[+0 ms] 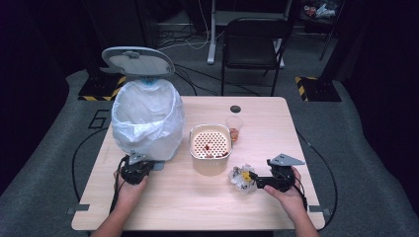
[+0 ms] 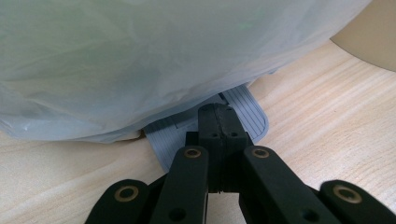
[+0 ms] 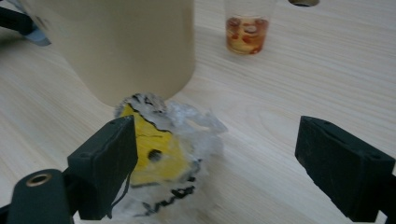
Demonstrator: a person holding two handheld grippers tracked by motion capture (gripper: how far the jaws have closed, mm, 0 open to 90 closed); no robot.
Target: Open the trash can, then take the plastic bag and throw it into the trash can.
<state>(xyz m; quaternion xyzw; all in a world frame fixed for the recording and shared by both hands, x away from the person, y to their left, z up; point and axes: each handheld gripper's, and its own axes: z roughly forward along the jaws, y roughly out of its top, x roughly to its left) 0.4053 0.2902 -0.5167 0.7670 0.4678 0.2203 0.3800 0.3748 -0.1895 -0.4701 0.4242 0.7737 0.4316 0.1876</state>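
The left gripper (image 2: pixel 218 122), jaws pressed together, rests on the grey ribbed pedal (image 2: pixel 247 112) of the white-bagged bin (image 1: pixel 147 118) at far left. The right gripper (image 3: pixel 229 163) stands with jaws apart around the crumpled clear-and-yellow wrapper (image 3: pixel 161 154), near the beige perforated container (image 1: pixel 211 146).

Pedal bin (image 1: pixel 147 118) sits at the table's (image 1: pixel 197 207) left, lid (image 1: pixel 138 60) up behind it, liner bag (image 2: pixel 140 56) draped over the rim and sides. Its foot pedal (image 2: pixel 243 109) juts toward the near edge, and the left gripper (image 1: pixel 134 170) rests right on it, jaws together atop the pedal. Just right of the bin, mid-table, stands the perforated container (image 1: pixel 210 147). Behind that and a touch right, a plastic cup (image 1: pixel 234 127); farther back still, a cable hole (image 1: pixel 235 108) in the tabletop. In front of the container, to its right, lies a crumpled wrapper (image 1: pixel 241 176), close against the container's base. The right gripper (image 1: pixel 257 181) sits immediately right of the wrapper, jaws spread, one jaw beside it. Beyond the table's far edge, a folding chair (image 1: pixel 257 44) on the floor.
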